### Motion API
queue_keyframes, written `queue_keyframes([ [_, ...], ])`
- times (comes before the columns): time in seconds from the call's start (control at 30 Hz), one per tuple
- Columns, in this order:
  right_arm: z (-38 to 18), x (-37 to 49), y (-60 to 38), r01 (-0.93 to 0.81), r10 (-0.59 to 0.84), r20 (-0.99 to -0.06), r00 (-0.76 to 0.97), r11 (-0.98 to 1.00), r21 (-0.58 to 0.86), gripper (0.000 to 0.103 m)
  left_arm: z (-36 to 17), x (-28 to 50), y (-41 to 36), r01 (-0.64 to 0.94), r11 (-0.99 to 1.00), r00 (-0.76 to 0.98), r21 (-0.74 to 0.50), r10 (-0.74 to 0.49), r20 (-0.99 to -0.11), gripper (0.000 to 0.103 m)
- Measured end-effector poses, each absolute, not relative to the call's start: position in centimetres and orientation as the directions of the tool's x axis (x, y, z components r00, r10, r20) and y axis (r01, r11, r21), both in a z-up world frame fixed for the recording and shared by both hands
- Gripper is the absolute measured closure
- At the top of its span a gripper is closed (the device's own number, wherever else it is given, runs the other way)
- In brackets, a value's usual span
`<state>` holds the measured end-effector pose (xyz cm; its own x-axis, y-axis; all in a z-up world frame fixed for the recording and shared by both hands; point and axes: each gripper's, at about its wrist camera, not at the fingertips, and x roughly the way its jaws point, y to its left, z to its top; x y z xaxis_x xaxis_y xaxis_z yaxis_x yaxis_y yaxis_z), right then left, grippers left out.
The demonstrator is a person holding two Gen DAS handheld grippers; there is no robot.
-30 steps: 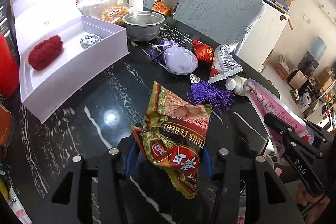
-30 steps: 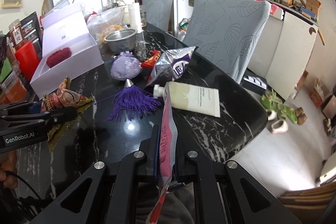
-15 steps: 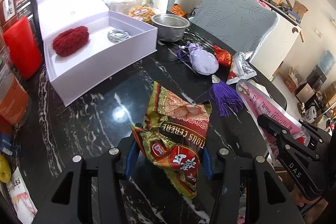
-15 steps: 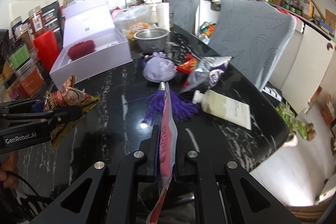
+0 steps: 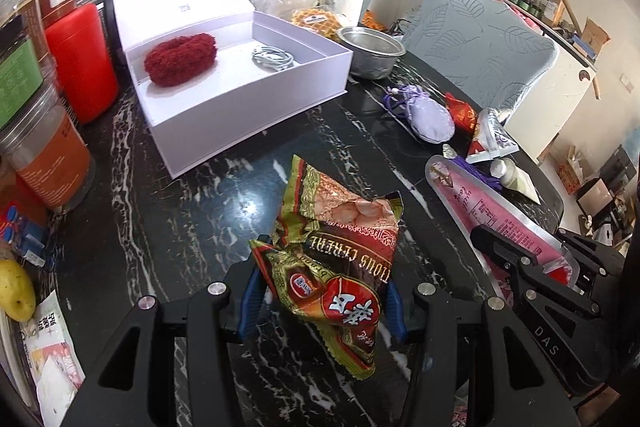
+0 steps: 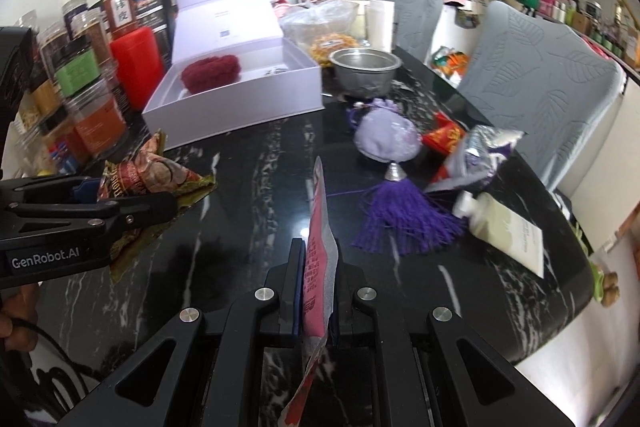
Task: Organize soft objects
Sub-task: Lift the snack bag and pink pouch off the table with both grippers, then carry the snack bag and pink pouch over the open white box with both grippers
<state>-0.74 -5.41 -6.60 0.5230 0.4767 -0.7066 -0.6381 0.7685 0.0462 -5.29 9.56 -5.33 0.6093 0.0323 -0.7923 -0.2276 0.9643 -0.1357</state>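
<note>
Left gripper clamps snack bag between its pads; right gripper pinches pink sachet edgewise

On the counter, seen from the left wrist, the open box lies at eleven o'clock with the fuzzy pad and the coiled cable inside it. Behind the box at one o'clock stands the metal bowl. The pouch lies at two o'clock, the tube further right at three. Jars stand at nine o'clock. The cereal packet sits in the left tool; the flat sachet sits in the right tool.
</note>
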Motion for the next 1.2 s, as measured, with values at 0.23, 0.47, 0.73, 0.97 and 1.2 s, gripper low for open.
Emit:
queue_keyframes([
  [0.23, -6.3, -1.3, -2.8, -0.711, 0.531, -0.698, 0.481, 0.702, 0.043, 0.093, -5.2, -6.4, 11.4, -0.293, 0.947, 0.607, -0.132, 0.078, -0.791, 0.054],
  [0.47, -5.5, -1.4, -0.3, -0.764, 0.577, -0.682, 0.449, 0.644, 0.042, 0.093, -4.2, -7.3, 13.5, -0.351, 0.927, 0.616, -0.132, 0.122, -0.778, 0.054],
  [0.73, -3.5, -0.8, 2.0, -0.798, 0.614, -0.656, 0.438, 0.602, 0.03, 0.093, -2.8, -6.9, 15.6, -0.385, 0.911, 0.641, -0.15, 0.147, -0.754, 0.054],
  [0.97, -1.6, 0.0, 3.3, -0.811, 0.634, -0.627, 0.453, 0.585, 0.005, 0.093, -1.1, -5.6, 16.6, -0.381, 0.912, 0.67, -0.149, 0.162, -0.724, 0.054],
  [1.2, 0.0, 1.3, 4.9, -0.822, 0.657, -0.597, 0.46, 0.569, -0.007, 0.093, 0.9, -4.1, 17.5, -0.379, 0.916, 0.699, -0.131, 0.19, -0.689, 0.054],
])
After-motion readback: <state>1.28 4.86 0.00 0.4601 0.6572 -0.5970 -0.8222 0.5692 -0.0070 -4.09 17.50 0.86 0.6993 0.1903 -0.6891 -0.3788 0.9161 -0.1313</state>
